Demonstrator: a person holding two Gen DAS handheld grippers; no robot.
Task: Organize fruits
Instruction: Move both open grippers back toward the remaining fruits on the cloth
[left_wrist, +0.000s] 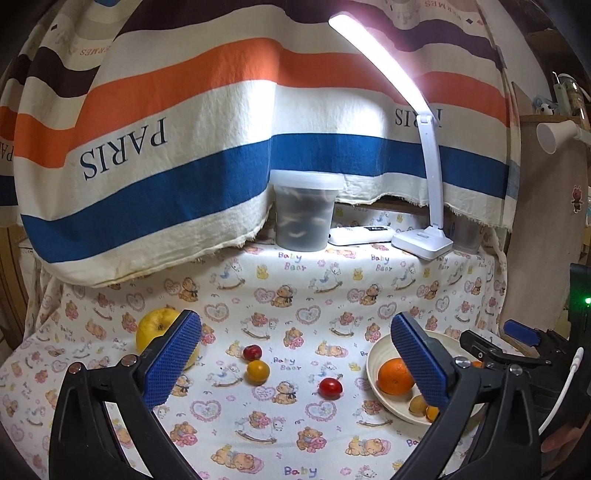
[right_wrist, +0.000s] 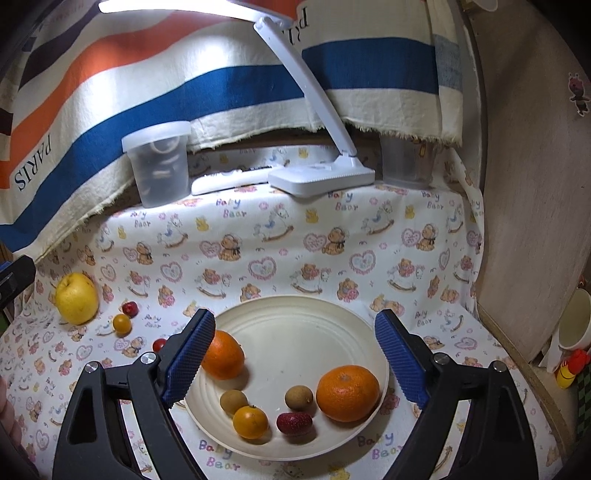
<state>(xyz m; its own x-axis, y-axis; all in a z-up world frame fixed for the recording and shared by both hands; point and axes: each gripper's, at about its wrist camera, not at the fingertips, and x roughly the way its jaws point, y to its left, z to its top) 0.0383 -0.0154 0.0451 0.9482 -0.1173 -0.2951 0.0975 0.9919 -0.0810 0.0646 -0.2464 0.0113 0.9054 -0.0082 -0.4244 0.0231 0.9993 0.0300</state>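
Left gripper (left_wrist: 295, 354): jaws spread wide with nothing between the pads, hovering over the middle of the tabletop (left_wrist: 295, 306).
Right gripper (right_wrist: 295, 354): jaws spread wide and empty, hanging above the plate (right_wrist: 295, 314); no pad touches fruit.
Plate: cream, round, near the front right part of the tabletop, its front rim close to the front edge.
Fruit in the plate: an orange (right_wrist: 223, 354) by the left rim, a larger orange (right_wrist: 348, 393) by the right rim, two small brown fruits (right_wrist: 233, 401) toward the front, a small orange tomato (right_wrist: 250, 421) and a dark red fruit (right_wrist: 294, 423) at the front rim.
Fruit loose on the cloth: a yellow apple (right_wrist: 77, 298) near the left edge, a dark red fruit (right_wrist: 130, 308) and a small yellow-orange fruit (right_wrist: 122, 324) just beside it, a red cherry tomato (left_wrist: 330, 387) between them and the plate.
Open room: the middle of the tabletop, from the loose fruit back toward the far edge, carries only patterned cloth.
Back edge: a lidded plastic tub (left_wrist: 304, 210), a white remote (left_wrist: 360, 234) and a desk lamp (left_wrist: 423, 240) stand in a row under the hanging striped cloth (left_wrist: 184, 147).
Right edge: a board (right_wrist: 535, 184) rises just beside it.
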